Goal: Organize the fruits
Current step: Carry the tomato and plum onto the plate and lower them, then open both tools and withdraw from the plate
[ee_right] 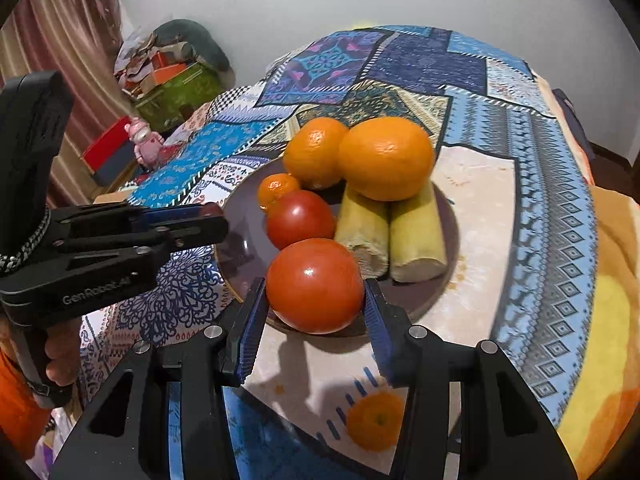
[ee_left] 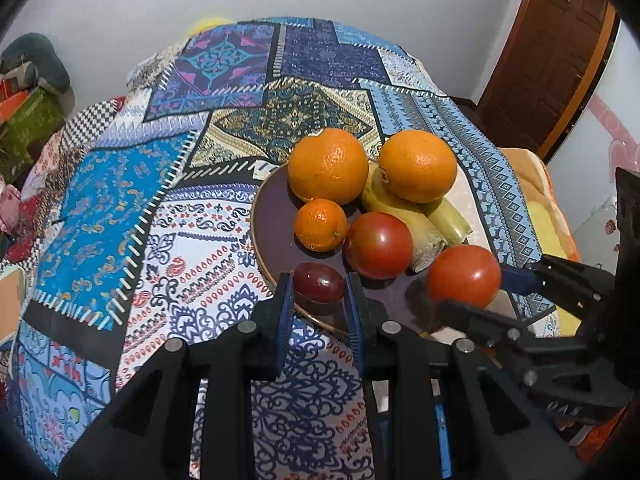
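A dark purple plate (ee_left: 276,224) with a gold rim holds two big oranges (ee_left: 328,164), a small mandarin (ee_left: 320,224), a tomato (ee_left: 378,244) and two pale yellow-green cut stalks (ee_left: 444,220). My left gripper (ee_left: 319,286) is shut on a small dark red grape (ee_left: 318,280) over the plate's near rim. The left gripper (ee_right: 214,220) also shows in the right wrist view, with the grape (ee_right: 210,209) at its tip. My right gripper (ee_right: 315,292) is shut on a second tomato (ee_right: 316,280) above the plate's front edge (ee_right: 424,300). The right gripper (ee_left: 486,294) holds that tomato (ee_left: 464,274) beside the left one.
A patchwork tablecloth (ee_left: 120,208) covers the round table. Another mandarin (ee_right: 376,420) lies on the cloth under my right gripper. Boxes and a pink figure (ee_right: 144,140) stand off the table at the left, and a wooden door (ee_left: 552,60) is at the right.
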A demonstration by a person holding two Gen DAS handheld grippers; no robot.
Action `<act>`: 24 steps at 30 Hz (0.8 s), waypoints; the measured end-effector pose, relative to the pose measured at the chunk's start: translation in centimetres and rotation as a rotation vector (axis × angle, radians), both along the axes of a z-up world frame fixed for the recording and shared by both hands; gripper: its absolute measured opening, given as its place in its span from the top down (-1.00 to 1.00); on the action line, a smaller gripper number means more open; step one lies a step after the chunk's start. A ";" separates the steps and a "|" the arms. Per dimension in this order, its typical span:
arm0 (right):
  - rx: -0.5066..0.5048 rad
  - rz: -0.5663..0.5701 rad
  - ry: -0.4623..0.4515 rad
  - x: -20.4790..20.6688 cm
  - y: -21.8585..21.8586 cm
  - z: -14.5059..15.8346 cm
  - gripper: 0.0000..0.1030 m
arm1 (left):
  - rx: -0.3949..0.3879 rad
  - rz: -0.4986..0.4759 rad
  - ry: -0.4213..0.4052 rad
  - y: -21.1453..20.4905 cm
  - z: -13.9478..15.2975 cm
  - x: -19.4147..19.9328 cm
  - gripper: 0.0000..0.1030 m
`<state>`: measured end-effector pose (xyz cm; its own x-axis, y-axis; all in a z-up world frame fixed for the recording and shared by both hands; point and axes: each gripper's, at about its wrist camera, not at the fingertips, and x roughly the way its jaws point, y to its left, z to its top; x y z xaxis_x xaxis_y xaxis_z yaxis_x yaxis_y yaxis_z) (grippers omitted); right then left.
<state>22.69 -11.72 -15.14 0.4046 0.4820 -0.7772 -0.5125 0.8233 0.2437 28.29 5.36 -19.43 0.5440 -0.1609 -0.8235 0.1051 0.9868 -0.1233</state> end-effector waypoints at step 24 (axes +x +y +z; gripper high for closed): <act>0.011 -0.031 0.001 0.0 -1.4 0.9 0.12 | 0.026 -0.012 0.007 -1.3 -0.2 -0.1 0.42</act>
